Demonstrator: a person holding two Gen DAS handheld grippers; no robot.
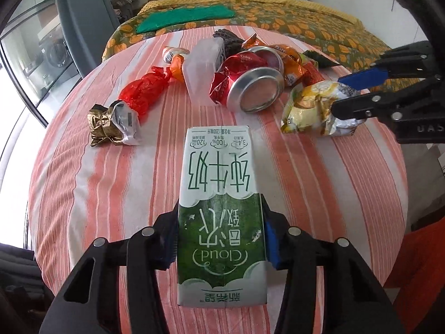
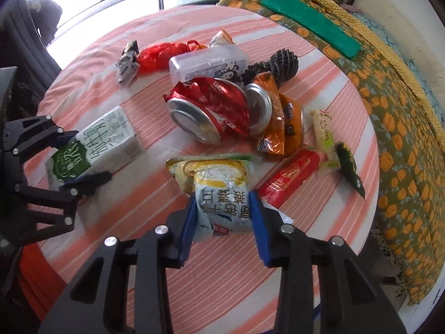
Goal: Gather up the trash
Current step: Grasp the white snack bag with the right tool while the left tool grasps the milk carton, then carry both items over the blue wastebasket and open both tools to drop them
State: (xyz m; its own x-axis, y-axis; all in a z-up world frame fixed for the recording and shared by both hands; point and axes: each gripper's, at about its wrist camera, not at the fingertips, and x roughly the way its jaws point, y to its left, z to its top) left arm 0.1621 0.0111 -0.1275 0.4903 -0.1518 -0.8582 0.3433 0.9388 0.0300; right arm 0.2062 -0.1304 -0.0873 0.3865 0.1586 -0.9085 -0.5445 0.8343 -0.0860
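A green-and-white milk carton (image 1: 219,172) lies flat on the striped tablecloth (image 1: 111,194). My left gripper (image 1: 221,214) is shut on it, blue pads pressed against its two long sides near the green end. In the right wrist view the same carton (image 2: 111,136) sits at the left in the left gripper (image 2: 89,157). A crumpled yellow-and-white snack bag (image 2: 219,178) lies near the table's middle, and my right gripper (image 2: 224,214) is shut on its near end. From the left wrist view the bag (image 1: 308,108) and right gripper (image 1: 339,94) are at the right.
More trash lies beyond: a crushed red can (image 2: 211,111), a clear plastic box (image 2: 208,61), a red plastic bag (image 1: 141,91), a gold wrapper (image 1: 111,125), orange wrappers (image 2: 283,119), a red tube wrapper (image 2: 292,178). A bed with a floral cover (image 2: 389,111) borders the round table.
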